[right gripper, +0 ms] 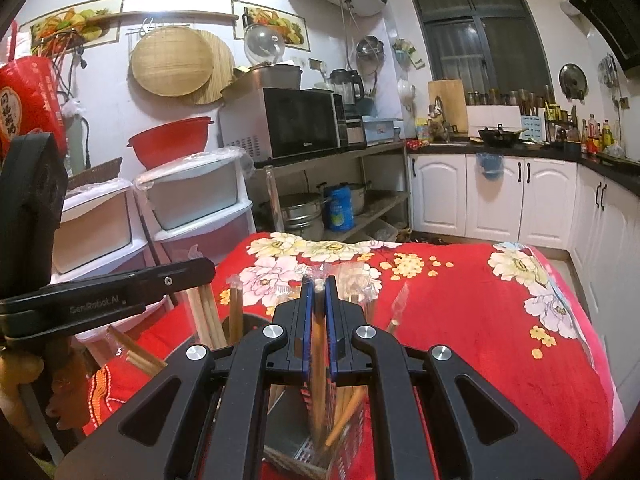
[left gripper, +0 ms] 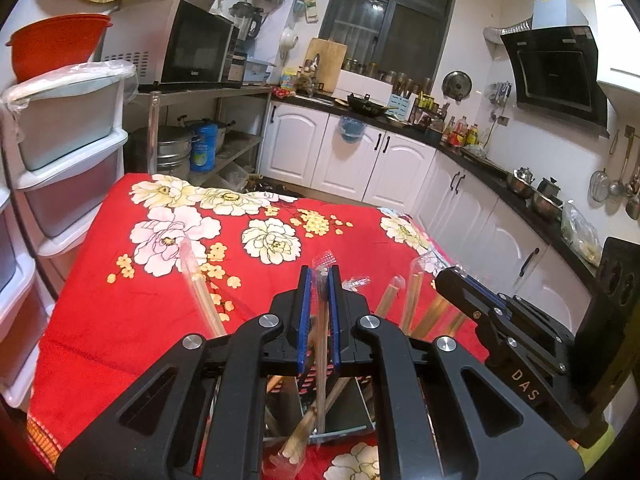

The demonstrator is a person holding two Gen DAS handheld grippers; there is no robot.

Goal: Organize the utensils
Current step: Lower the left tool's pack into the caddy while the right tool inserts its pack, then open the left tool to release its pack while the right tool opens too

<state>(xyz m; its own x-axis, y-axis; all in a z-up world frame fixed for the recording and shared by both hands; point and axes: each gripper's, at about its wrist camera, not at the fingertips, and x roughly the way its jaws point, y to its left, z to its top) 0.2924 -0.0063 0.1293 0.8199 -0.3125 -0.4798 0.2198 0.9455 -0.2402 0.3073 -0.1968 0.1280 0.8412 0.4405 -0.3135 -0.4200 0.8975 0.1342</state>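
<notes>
- Wrapped chopsticks (left gripper: 320,320) in clear plastic sleeves are the utensils here; several pairs stand tilted in a metal holder (left gripper: 344,408) at the bottom centre of the left wrist view.
- The holder stands on a tabletop covered with a red floral cloth (left gripper: 120,320).
- The left hand-held gripper (left gripper: 320,276) has its blue pads together, clamped on one wrapped pair that rises out of the holder.
- In the right wrist view, the right hand-held gripper (right gripper: 319,286) is likewise clamped on a wrapped chopstick pair (right gripper: 319,344), above the same holder (right gripper: 296,436) at bottom centre.
- More wrapped pairs (right gripper: 208,312) lean out to the left of that holder.
- The right hand-held gripper also shows at the right edge of the left wrist view, beside the holder.
</notes>
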